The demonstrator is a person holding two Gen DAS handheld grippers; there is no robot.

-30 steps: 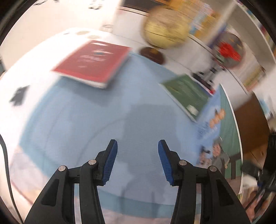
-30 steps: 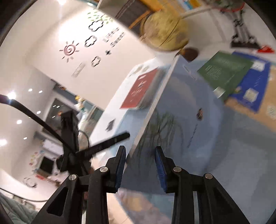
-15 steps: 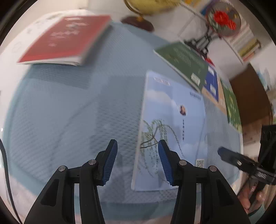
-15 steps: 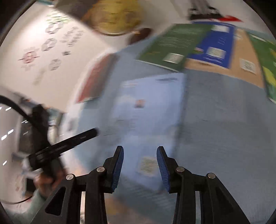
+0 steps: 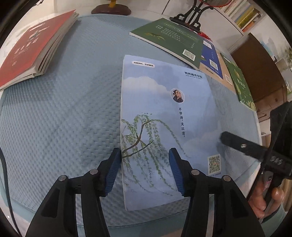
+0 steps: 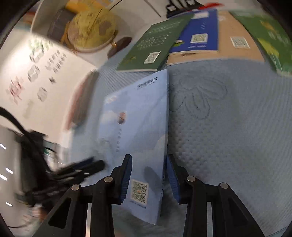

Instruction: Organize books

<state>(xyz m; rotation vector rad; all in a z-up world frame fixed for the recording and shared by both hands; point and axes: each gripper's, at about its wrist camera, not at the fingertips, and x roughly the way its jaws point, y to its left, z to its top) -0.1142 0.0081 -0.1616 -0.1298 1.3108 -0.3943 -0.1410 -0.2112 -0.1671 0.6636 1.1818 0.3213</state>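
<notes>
Two grippers hang over one pale book (image 5: 164,109) that lies flat on a quilted blue mat (image 5: 63,118), cover up, with a willow print and a QR code at the near right corner. The left gripper (image 5: 144,164) points steeply down at the book's near left part. Its jaws are part-open, the left pad is over the book's left edge and the right pad over the cover, and nothing is gripped. The right gripper (image 6: 148,175) is at the book's near right side. Its jaws are also part-open and straddle the right edge near the QR code, with one pad over the cover and one over the mat. I cannot tell if either pad touches the book, and no squeeze shows. From the left wrist camera one right finger reaches in from the right and ends just beside the book's right edge, with a person's hand (image 5: 261,200) behind it. The right wrist view is blurred on its left side. A red stack (image 5: 31,49) of books sits at the mat's far left, well apart from the pale book. A green book (image 5: 169,38) lies beyond the pale book's far right corner, very close to it, and overlaps a blue book (image 5: 211,60). The blue book lies on a tan book (image 6: 237,49), and another green one (image 5: 240,85) is further right. A globe (image 6: 91,31) and a black stand (image 5: 189,16) are on the white desk (image 5: 146,11) past the mat. Shelved books (image 5: 244,16) are at far right.
</notes>
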